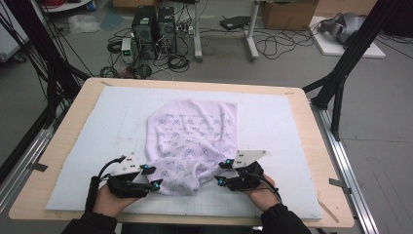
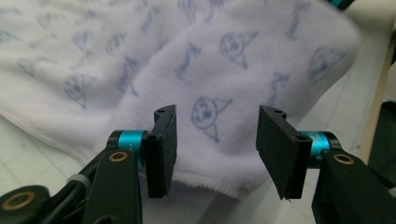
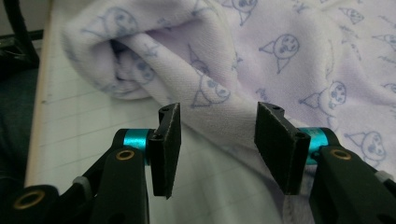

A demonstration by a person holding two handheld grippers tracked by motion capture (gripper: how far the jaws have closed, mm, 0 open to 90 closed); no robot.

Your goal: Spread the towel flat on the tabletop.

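A pale lilac towel (image 1: 195,141) printed with small blue cartoon faces lay on the white mat (image 1: 87,141) that covered the wooden table (image 1: 63,122), roughly in the middle and towards the person's side, its near end bunched into a loose roll while the far end lay flatter. The left gripper (image 1: 151,176) sat at the near left corner of that roll, held in the left hand (image 1: 109,200), and in the left gripper view (image 2: 212,140) its black jaws stood apart with the hem of the towel just beyond them, the pads pressing on nothing. The right gripper (image 1: 222,173), in the right hand (image 1: 263,195), sat at the near right side of the roll; in the right gripper view (image 3: 215,140) its jaws were likewise spread, with a fold of towel running across behind the gap (no cloth was pinched between them). Both grippers lay close to the towel's near edge, one on each side.
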